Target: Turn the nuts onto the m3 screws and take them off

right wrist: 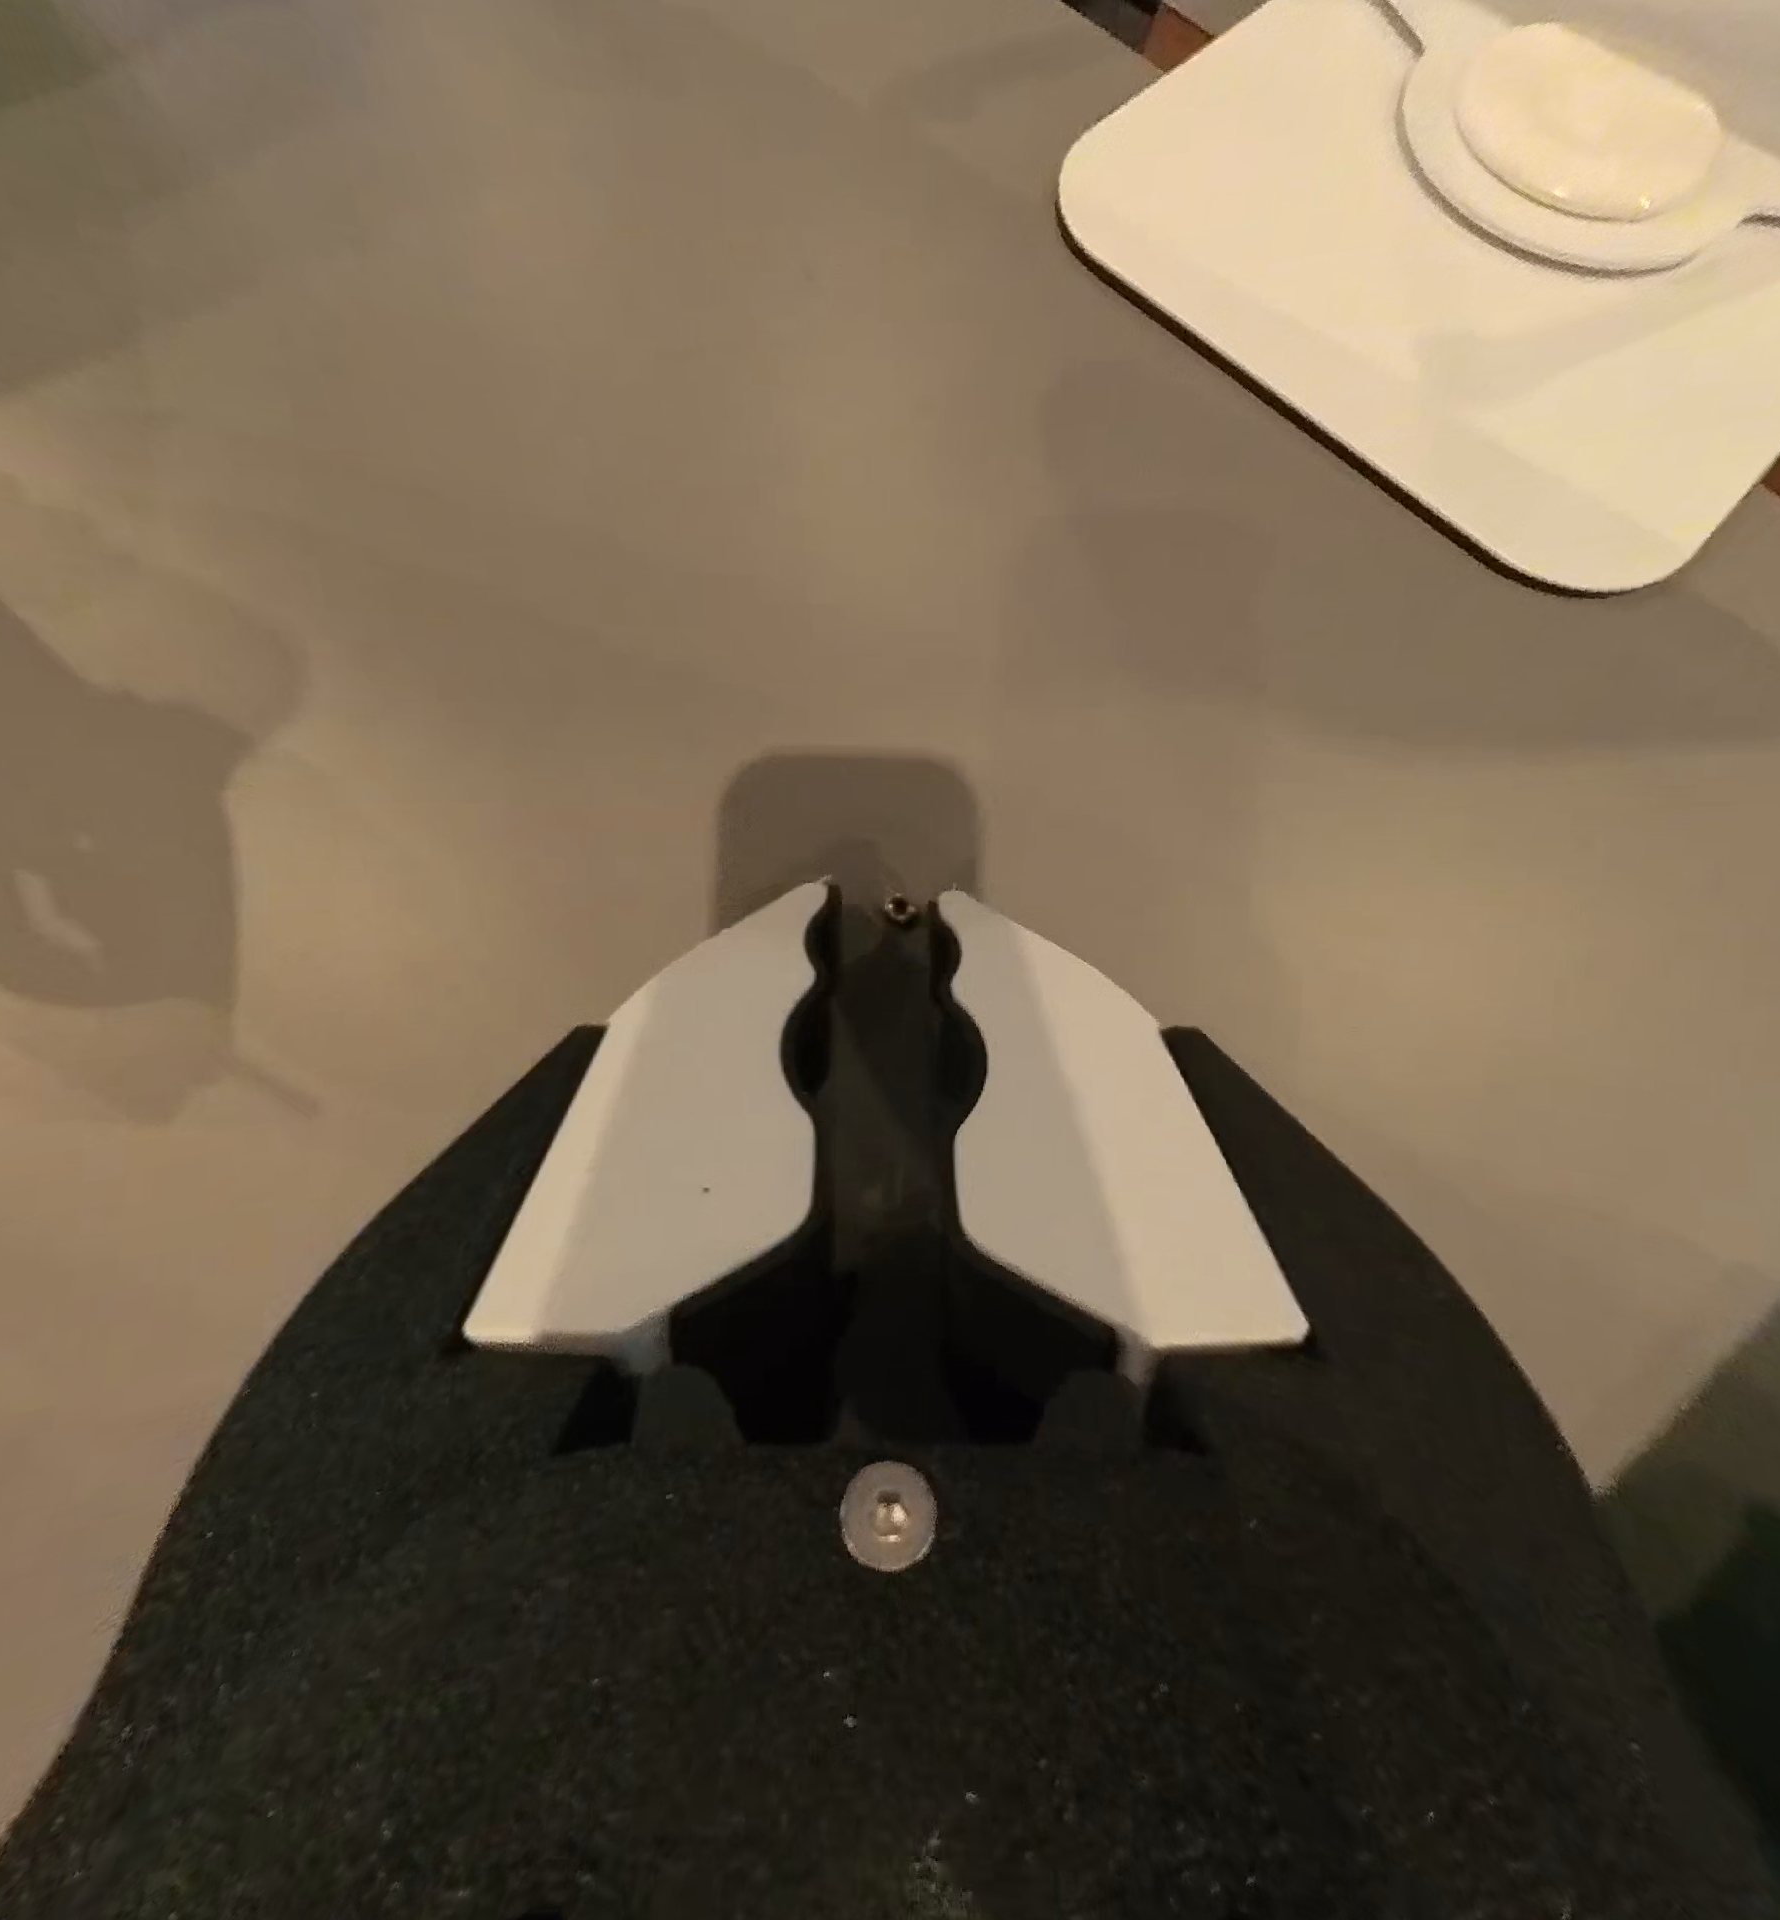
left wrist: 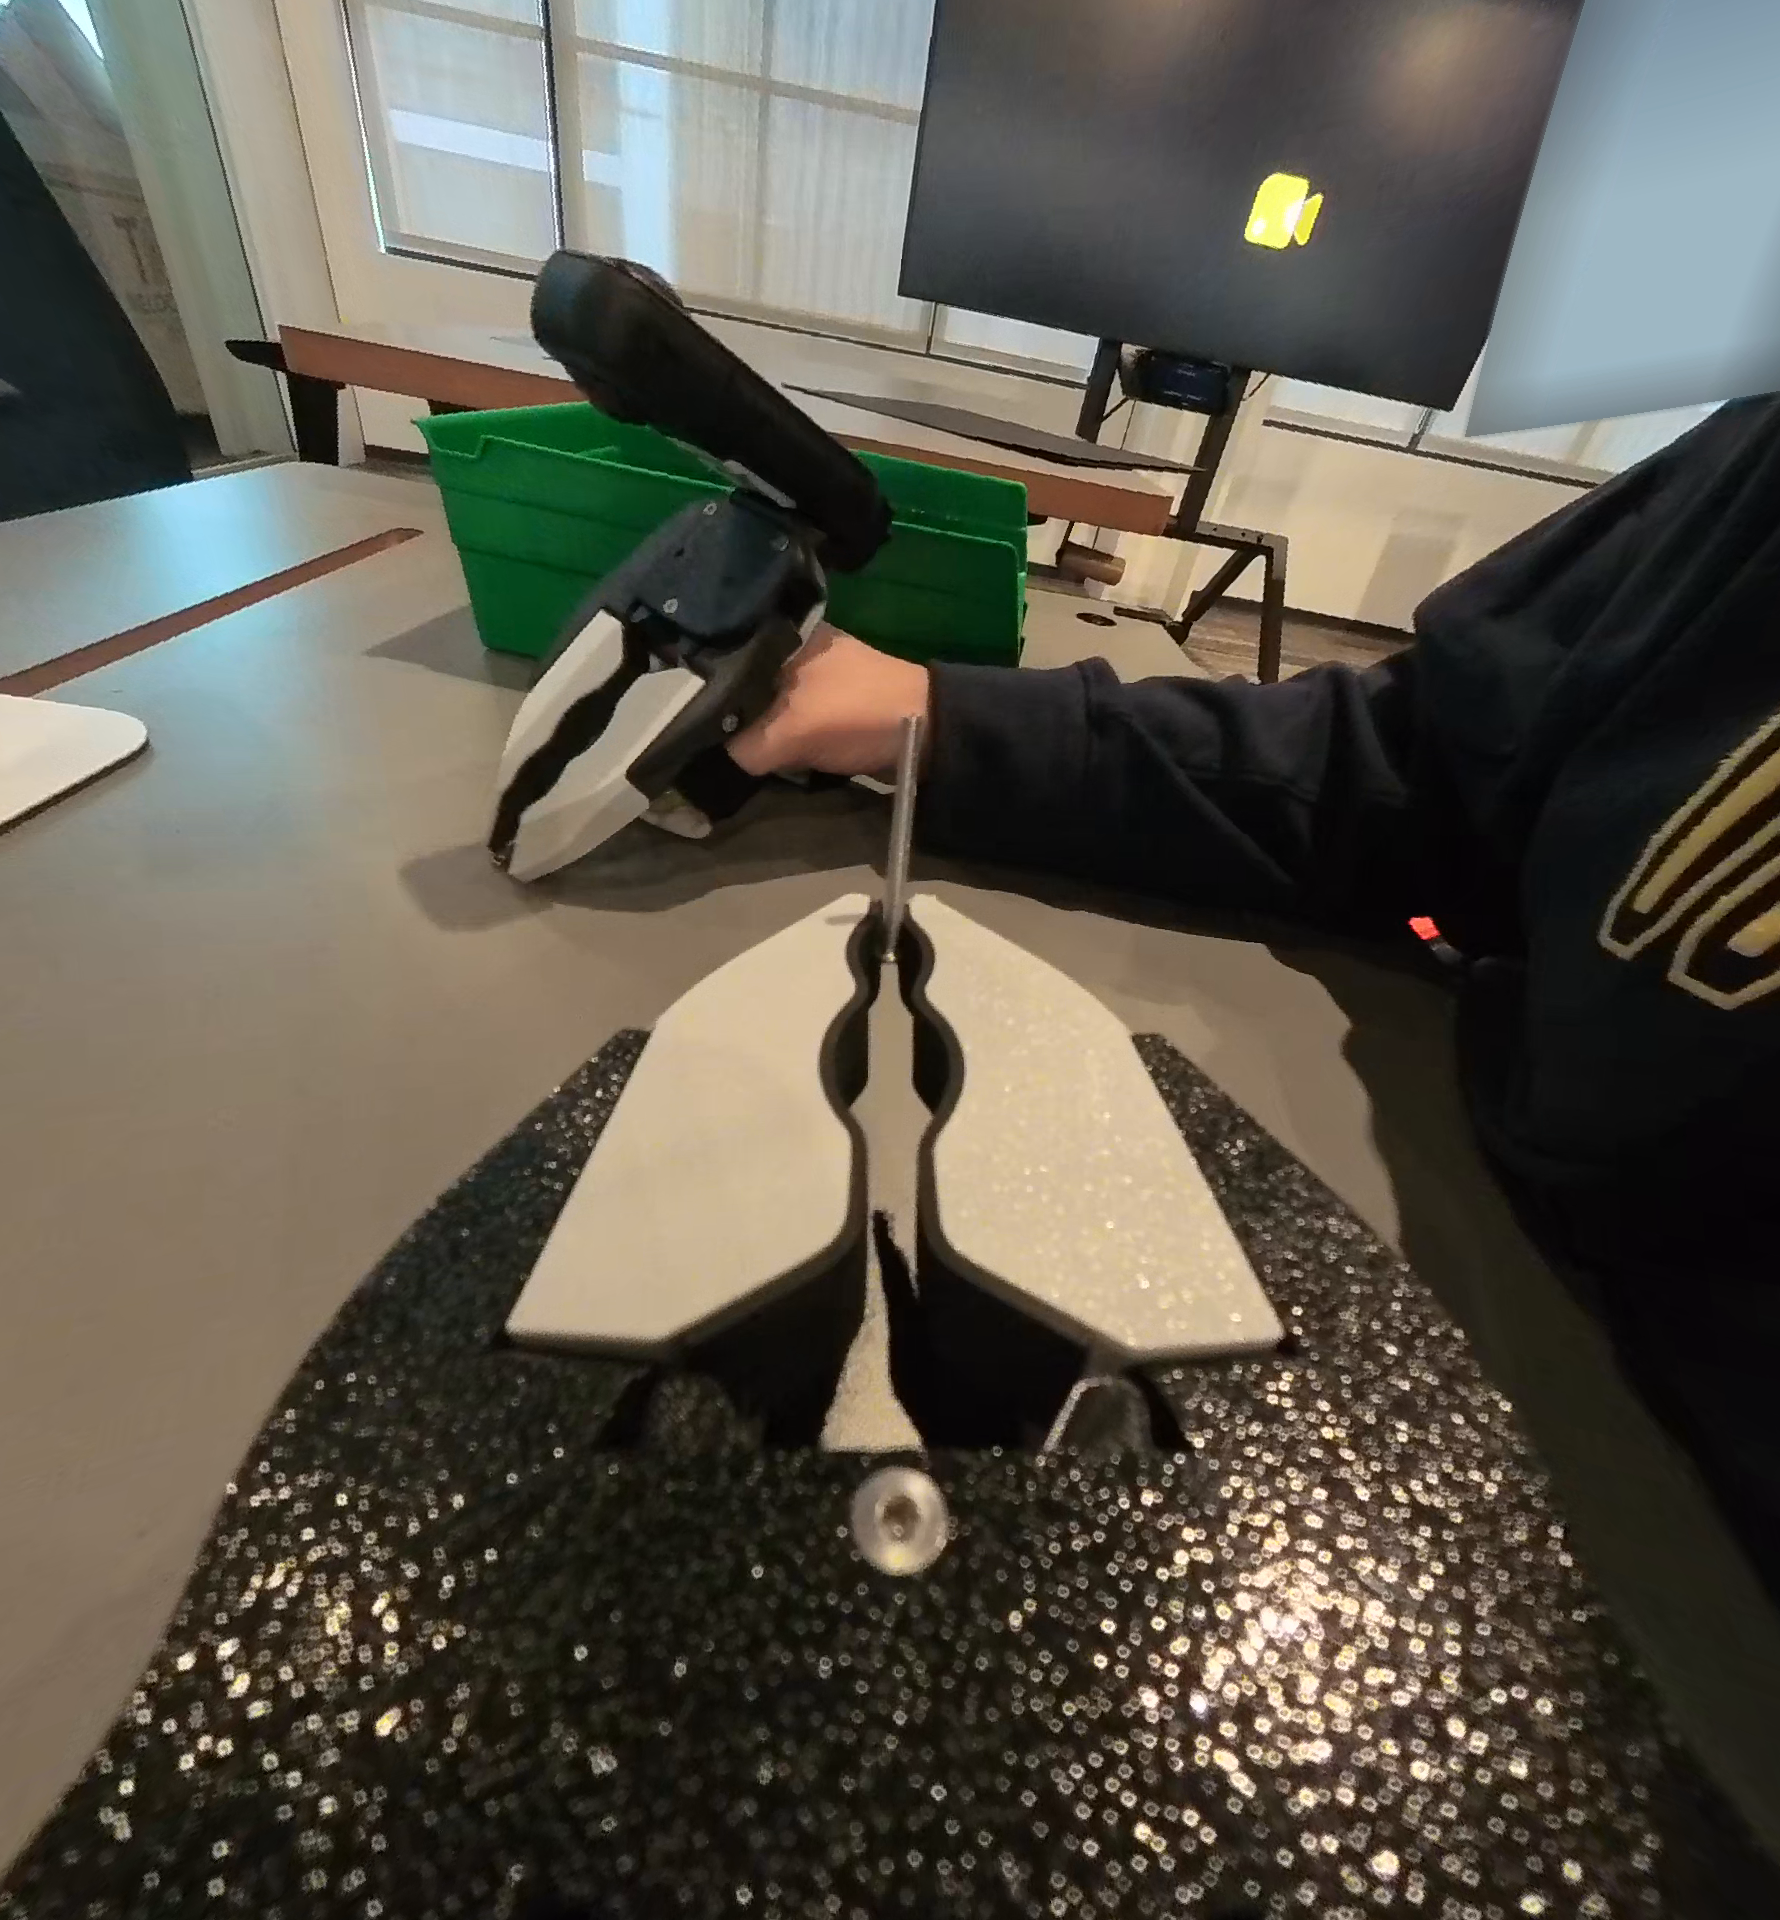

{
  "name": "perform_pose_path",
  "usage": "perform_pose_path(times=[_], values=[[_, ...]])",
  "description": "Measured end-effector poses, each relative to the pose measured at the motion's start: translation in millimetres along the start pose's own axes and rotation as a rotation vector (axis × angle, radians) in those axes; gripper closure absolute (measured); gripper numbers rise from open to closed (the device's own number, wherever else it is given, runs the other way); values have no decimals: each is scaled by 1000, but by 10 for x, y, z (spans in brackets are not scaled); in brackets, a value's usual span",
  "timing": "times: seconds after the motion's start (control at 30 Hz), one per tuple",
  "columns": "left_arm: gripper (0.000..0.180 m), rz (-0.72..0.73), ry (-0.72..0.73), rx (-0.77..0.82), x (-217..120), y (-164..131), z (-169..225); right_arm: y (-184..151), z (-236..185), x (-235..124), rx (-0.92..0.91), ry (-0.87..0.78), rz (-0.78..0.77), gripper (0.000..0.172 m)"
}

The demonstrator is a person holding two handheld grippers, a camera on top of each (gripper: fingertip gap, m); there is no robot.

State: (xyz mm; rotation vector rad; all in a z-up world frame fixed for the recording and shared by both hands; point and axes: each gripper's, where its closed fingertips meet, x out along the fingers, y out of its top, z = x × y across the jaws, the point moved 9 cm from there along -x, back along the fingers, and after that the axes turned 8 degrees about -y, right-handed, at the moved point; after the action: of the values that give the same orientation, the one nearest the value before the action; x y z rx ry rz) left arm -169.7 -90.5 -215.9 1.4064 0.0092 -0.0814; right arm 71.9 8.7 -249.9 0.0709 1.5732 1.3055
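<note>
Here the long thin screw (left wrist: 905, 831) stands upright with its head end pinched between the tips of the left gripper (left wrist: 891, 940), whose fingers are drawn tight on it. It is a slim metal rod, stiff and nearly weightless, but with so little width to bite on it could easily swivel or tip if nudged sideways, so the hold low on the shank looks sensible and leaves the threaded length above free. Beyond and to the left of the screw, the right gripper (left wrist: 505, 847) is angled down with its tips at the grey table (left wrist: 242, 935). In its own view the fingers stand a little apart, and the tiny dark nut (right wrist: 898, 912) lies on the table in the gap, close against the right-hand finger (right wrist: 953, 925) with clear space on its other side, so I would not call it held yet. The nut is the awkward piece: hard, smooth, featherlight and hardly bigger than a crumb, likely to skid or flip when the fingers close. I would take it across two opposite flats at the very fingertips, with the hole left unobstructed. A white mat (right wrist: 1385, 364) lies farther off than the nut, and a green bin (left wrist: 574, 520) sits well behind the screw.
</note>
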Motion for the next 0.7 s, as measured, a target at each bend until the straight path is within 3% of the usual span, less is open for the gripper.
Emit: perform_pose_path(times=[0.17,0.7], values=[[179,0,-1,-1,-1,1,-3,1,-32,-2,-36,-13,5,165],[179,3,-1,-3,-6,1,-2,7,-104,-95,-91,17,100,168]])
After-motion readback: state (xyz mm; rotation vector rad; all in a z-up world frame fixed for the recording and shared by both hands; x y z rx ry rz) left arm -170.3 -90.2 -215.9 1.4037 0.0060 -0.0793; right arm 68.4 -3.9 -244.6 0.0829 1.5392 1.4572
